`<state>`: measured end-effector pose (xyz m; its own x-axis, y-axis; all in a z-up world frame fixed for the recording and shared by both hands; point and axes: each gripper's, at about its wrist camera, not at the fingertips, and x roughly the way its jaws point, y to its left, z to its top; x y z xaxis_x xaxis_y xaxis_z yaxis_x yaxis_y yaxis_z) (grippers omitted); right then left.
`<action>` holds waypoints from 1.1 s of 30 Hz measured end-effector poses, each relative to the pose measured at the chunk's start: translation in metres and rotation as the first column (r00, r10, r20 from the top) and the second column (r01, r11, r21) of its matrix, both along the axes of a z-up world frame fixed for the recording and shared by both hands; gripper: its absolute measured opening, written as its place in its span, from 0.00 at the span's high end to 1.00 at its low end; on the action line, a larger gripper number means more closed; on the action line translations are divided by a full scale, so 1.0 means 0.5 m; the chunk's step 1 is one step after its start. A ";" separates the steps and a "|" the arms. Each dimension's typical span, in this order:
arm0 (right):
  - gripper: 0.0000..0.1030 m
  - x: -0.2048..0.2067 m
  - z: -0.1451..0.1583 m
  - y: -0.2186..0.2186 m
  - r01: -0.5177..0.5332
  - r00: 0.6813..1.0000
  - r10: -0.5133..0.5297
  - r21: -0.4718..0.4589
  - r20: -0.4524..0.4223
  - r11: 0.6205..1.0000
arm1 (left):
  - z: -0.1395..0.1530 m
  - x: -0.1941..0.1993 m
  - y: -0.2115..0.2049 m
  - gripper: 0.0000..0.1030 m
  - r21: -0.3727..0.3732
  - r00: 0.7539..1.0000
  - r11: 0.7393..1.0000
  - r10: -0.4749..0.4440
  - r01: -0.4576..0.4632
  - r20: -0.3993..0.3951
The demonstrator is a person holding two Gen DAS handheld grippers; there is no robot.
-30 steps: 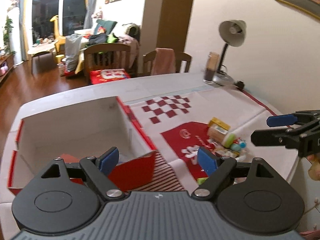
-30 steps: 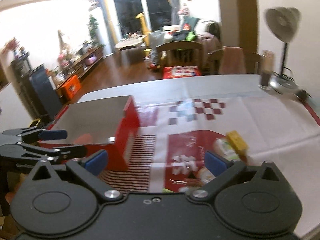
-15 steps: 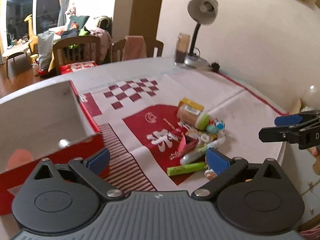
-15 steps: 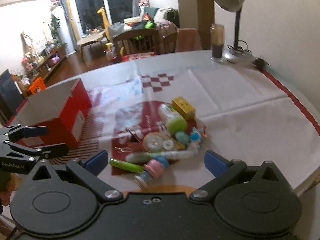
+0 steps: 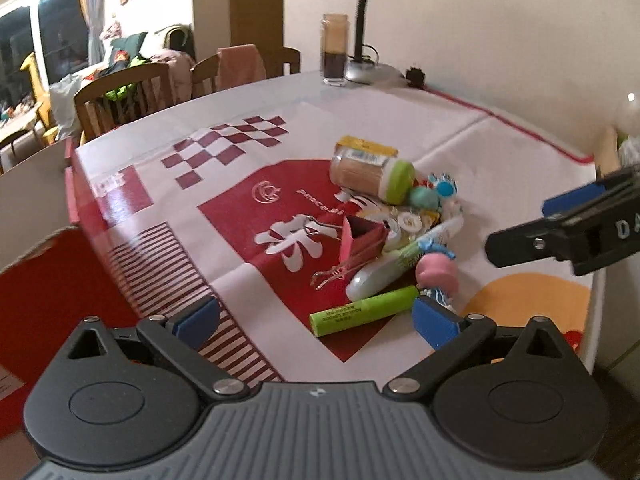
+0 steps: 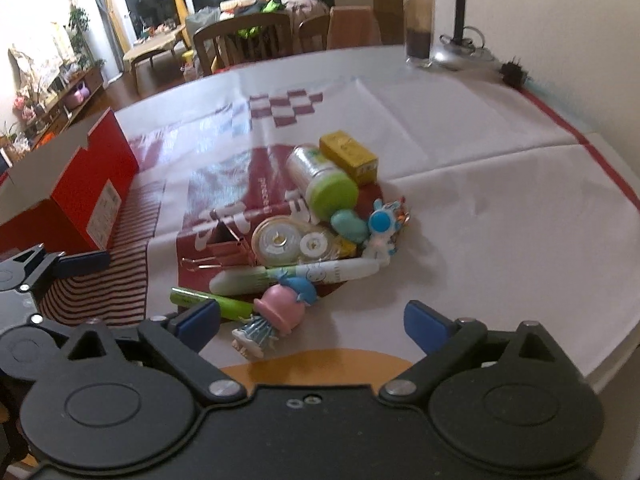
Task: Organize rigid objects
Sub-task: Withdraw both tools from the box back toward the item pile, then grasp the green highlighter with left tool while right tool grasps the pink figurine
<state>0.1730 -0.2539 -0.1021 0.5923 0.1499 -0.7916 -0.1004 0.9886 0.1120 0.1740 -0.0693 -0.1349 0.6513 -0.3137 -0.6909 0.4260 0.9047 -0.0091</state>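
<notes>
A pile of small items lies on the red-and-white cloth: a green highlighter (image 5: 364,310) (image 6: 208,300), a pink toy figure (image 5: 436,270) (image 6: 280,308), a white pen (image 6: 296,276), a pink binder clip (image 5: 360,238), a green-capped jar (image 5: 372,174) (image 6: 324,182), a yellow box (image 6: 350,156) and a tape dispenser (image 6: 292,240). A red cardboard box (image 6: 68,196) (image 5: 48,292) stands open at the left. My left gripper (image 5: 316,316) is open and empty just before the highlighter. My right gripper (image 6: 312,320) is open and empty over the pink toy.
A desk lamp (image 5: 360,16) and a glass jar (image 5: 334,50) (image 6: 418,28) stand at the table's far edge, near a small black object (image 6: 512,72). Wooden chairs (image 5: 124,98) stand behind the table. The table's edge runs close on the right.
Both grippers have swung right from the red box toward the pile and come closer to it. Both stay open and empty.
</notes>
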 end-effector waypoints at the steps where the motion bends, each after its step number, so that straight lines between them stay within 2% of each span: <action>1: 0.08 0.005 -0.006 0.003 -0.007 1.000 0.007 -0.002 -0.009 1.000 | -0.007 0.004 -0.006 0.00 0.009 1.000 1.000 -0.013 0.013 0.000; 7: 0.11 0.045 -0.038 0.014 -0.017 0.998 0.018 0.005 -0.066 1.000 | -0.040 0.034 -0.024 0.00 0.024 0.999 0.999 -0.035 0.036 -0.041; 12: 0.22 0.078 -0.068 0.011 0.012 0.991 -0.006 0.039 -0.135 0.999 | -0.055 0.051 -0.030 0.00 0.015 0.997 1.000 -0.025 0.026 -0.072; 18: 0.30 0.091 -0.085 0.013 0.021 0.984 -0.007 0.077 -0.180 0.997 | -0.063 0.057 -0.046 0.02 0.013 0.995 0.998 -0.066 0.067 -0.080; 23: 0.37 0.098 -0.088 0.014 0.019 0.981 0.000 0.097 -0.192 0.995 | -0.069 0.065 -0.054 0.18 0.004 0.991 0.996 -0.090 0.091 -0.102; 26: 0.41 0.099 -0.088 0.014 0.018 0.981 0.003 0.108 -0.192 0.994 | -0.069 0.064 -0.056 0.22 0.006 0.990 0.995 -0.098 0.099 -0.098; 28: 0.44 0.099 -0.088 0.012 0.022 0.981 -0.001 0.110 -0.192 0.994 | -0.067 0.060 -0.058 0.32 0.010 0.989 0.994 -0.111 0.112 -0.093; 33: 0.54 0.099 -0.088 0.001 0.041 0.981 -0.013 0.142 -0.195 0.989 | -0.061 0.043 -0.060 0.42 0.024 0.984 0.989 -0.146 0.149 -0.103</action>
<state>0.2225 -0.2536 -0.1460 0.4355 0.2577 -0.8625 -0.0364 0.9624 0.2692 0.1954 -0.0991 -0.1655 0.5263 -0.3778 -0.7618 0.5529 0.8327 -0.0310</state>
